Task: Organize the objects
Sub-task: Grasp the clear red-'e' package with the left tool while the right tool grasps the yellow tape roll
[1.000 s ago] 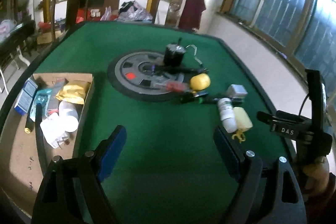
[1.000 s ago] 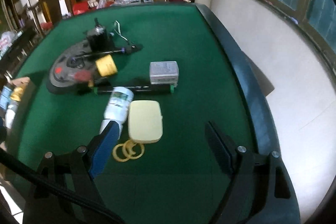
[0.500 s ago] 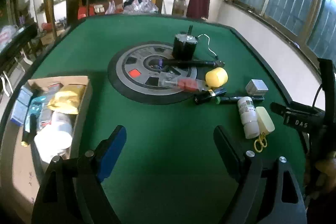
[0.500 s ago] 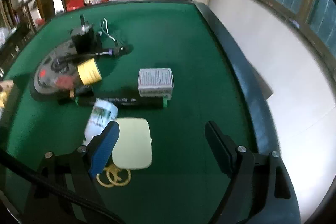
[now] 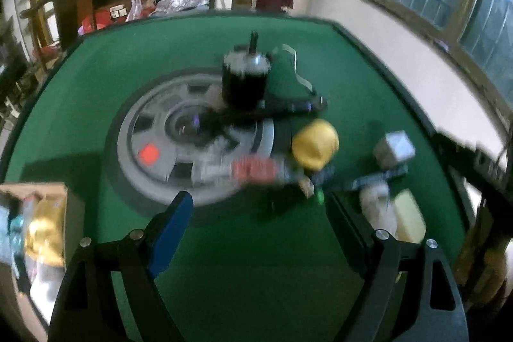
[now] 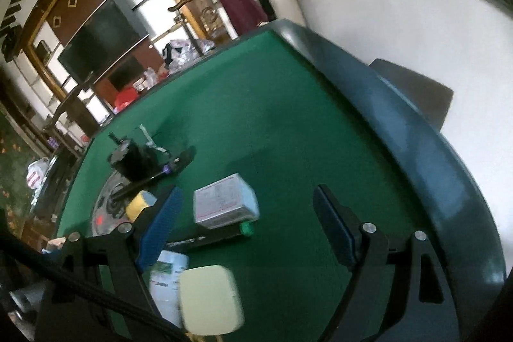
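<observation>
Green felt covers the table [image 5: 96, 79] under both my claws, with a dark padded rim [image 6: 416, 130] running along the side nearest the white wall and windows.

My left claw [image 5: 256, 213] hangs over the felt with its jaws spread wide and nothing between them; only bare green cloth lies in the gap. Just beyond its fingertips lies a blurred tube with a red label [image 5: 253, 170], resting on the edge of a grey round disc [image 5: 154, 130] that sits in the middle of the table. A yellow roll [image 5: 315, 143] sits just beside the tube, and a black cylinder with a stub on top [image 5: 245, 82] stands upright on the far side of the disc. At the left edge a cardboard box [image 5: 61, 197] holds a gold packet [image 5: 45, 233] and other things too blurred to name.

My right claw [image 6: 247, 223] is also wide open and gripping nothing, and its view is tilted. Between its fingers, further out, a small grey box [image 6: 224, 201] lies on the felt, touching a black marker with a green cap [image 6: 211, 237] in front of it. Near the left finger a white bottle [image 6: 168, 278] lies on its side, and a pale yellow case [image 6: 208, 300] lies against it.
</observation>
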Action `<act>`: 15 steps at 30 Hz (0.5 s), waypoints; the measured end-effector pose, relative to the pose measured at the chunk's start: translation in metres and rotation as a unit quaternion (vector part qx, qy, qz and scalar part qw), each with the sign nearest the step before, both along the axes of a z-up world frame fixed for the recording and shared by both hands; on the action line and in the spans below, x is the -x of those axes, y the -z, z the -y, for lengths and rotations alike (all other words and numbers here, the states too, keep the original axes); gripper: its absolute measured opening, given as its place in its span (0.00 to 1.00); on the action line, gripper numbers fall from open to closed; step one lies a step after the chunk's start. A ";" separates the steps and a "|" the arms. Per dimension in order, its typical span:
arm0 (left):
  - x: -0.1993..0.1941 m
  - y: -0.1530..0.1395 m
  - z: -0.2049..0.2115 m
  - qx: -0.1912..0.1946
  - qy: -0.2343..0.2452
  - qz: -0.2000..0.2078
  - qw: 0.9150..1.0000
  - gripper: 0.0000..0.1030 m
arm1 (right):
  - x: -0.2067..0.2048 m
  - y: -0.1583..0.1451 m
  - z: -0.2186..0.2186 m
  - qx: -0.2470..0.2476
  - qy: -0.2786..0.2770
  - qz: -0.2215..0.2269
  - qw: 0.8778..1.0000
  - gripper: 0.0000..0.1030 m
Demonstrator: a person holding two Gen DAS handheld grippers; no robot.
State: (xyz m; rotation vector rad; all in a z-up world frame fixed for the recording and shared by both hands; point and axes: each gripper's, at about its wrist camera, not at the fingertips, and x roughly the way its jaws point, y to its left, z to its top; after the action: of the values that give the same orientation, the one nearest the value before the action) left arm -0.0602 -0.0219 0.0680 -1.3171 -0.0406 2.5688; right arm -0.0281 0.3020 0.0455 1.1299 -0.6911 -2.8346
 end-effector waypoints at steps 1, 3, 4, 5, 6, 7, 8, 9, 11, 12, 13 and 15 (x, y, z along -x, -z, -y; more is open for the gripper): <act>0.008 -0.002 0.002 -0.006 0.008 -0.009 1.000 0.78 | 0.000 0.001 -0.003 0.005 0.003 0.001 1.000 0.81; 0.026 -0.003 0.004 -0.004 0.023 -0.017 1.000 0.78 | 0.001 0.005 -0.007 0.024 0.004 0.011 1.000 0.81; 0.035 -0.002 0.005 -0.002 0.027 -0.018 0.999 0.78 | 0.001 0.007 -0.008 0.033 0.005 0.015 0.999 0.81; 0.048 0.001 0.007 -0.007 0.038 -0.013 0.999 0.78 | 0.002 0.009 -0.009 0.040 0.003 0.019 0.999 0.81; 0.056 0.004 0.008 -0.012 0.044 -0.006 0.999 0.78 | 0.004 0.010 -0.007 0.042 0.000 0.022 0.999 0.81; 0.064 0.009 0.009 -0.021 0.049 0.007 0.999 0.78 | 0.004 0.010 -0.007 0.042 -0.002 0.022 0.999 0.81; 0.074 0.017 0.009 -0.041 0.057 0.029 0.997 0.78 | 0.004 0.008 -0.006 0.039 -0.002 0.021 0.999 0.81; 0.079 0.021 0.009 -0.054 0.062 0.043 0.996 0.78 | 0.003 0.008 -0.007 0.037 0.000 0.019 0.999 0.81; 0.087 0.033 0.006 -0.073 0.076 0.075 0.992 0.78 | 0.001 0.007 -0.008 0.037 0.001 0.015 0.999 0.81; 0.087 0.039 0.004 -0.073 0.084 0.089 0.990 0.78 | 0.001 0.008 -0.008 0.036 0.001 0.016 0.999 0.81; 0.086 0.043 0.002 -0.070 0.091 0.100 0.988 0.77 | 0.002 0.009 -0.008 0.035 0.003 0.018 0.999 0.81; 0.076 0.041 -0.003 -0.054 0.117 0.092 0.987 0.77 | 0.004 0.014 -0.010 0.036 0.005 0.029 0.999 0.81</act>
State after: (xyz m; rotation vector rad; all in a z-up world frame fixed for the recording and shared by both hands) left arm -0.1364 -0.0190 0.0267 -1.4216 -0.0537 2.2146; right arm -0.0320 0.3119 0.0311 1.2063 -0.7972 -2.7707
